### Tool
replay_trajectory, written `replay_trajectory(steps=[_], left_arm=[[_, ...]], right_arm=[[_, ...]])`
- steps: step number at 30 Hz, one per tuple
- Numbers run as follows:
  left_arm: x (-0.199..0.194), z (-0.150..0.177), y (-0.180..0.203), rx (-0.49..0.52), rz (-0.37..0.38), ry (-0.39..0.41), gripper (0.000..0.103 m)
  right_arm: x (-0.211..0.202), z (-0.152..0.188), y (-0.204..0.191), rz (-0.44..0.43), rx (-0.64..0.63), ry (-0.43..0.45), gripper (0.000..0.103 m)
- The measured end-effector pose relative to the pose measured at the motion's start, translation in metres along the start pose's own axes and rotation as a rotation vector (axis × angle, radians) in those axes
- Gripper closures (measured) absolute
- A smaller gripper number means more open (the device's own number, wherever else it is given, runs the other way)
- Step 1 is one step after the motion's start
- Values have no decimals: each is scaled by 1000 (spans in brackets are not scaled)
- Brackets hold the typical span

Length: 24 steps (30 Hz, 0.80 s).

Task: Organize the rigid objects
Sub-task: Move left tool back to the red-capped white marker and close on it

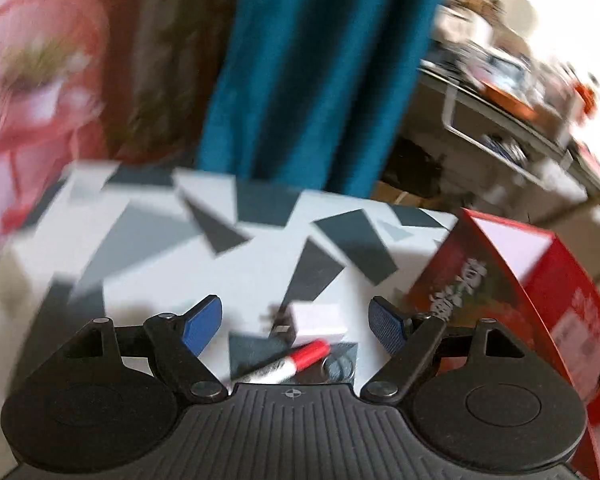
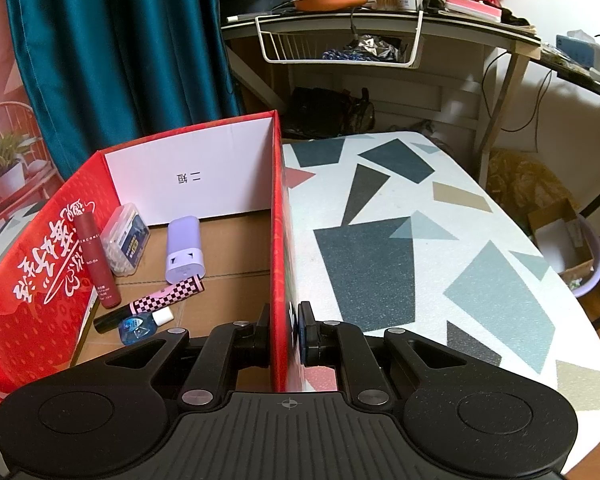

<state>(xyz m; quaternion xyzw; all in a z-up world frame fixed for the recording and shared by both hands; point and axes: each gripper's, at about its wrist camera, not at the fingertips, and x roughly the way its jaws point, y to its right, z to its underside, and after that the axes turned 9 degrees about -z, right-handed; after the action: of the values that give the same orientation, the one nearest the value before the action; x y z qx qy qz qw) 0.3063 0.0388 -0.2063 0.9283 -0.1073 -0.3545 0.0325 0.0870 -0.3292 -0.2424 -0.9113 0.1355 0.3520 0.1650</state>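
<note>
While your right gripper [image 2: 286, 330] pinches the red box [image 2: 278, 240] wall, hold it steady.
Left gripper [image 1: 296, 322], wide open and empty: centre on the red-capped marker [image 1: 296, 362], then close.

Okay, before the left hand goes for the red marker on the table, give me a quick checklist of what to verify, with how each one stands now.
1. Left tongs open with nothing between them: ok.
2. Red marker in view below the open tongs: ok.
3. Marker clear of neighbours: not ok, a white block and a ring lie close by.
4. Right tongs shut on the red box wall, steadying it: ok.
5. Room in the box: ok, bare cardboard floor shows.
6. Left view sharp enough to aim: not ok, blurred.
</note>
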Motion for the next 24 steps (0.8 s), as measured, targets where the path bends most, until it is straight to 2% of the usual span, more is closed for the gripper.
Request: replay_trajectory(steps=[2,9,11,14,19,24], left_arm=[[4,5,-5,-30,-18,-15,21],[20,16,-7,35,-54,-35,26],[22,23,-1,114,-61,-1,44],[30,35,8,232,-97,-4,59],[37,44,14,282,-78,-32,59],[33,50,14,280,-50,-36,61]], right_arm=[[0,0,0,0,-1,-1,92],[1,0,-1,4,-7,-5,92],[1,0,-2,6,-8,-5,92],[1,0,-2,8,-12,-8,92],[1,0,-2,10,-19,-12,92],[1,0,-2,8,-16,-10,92]])
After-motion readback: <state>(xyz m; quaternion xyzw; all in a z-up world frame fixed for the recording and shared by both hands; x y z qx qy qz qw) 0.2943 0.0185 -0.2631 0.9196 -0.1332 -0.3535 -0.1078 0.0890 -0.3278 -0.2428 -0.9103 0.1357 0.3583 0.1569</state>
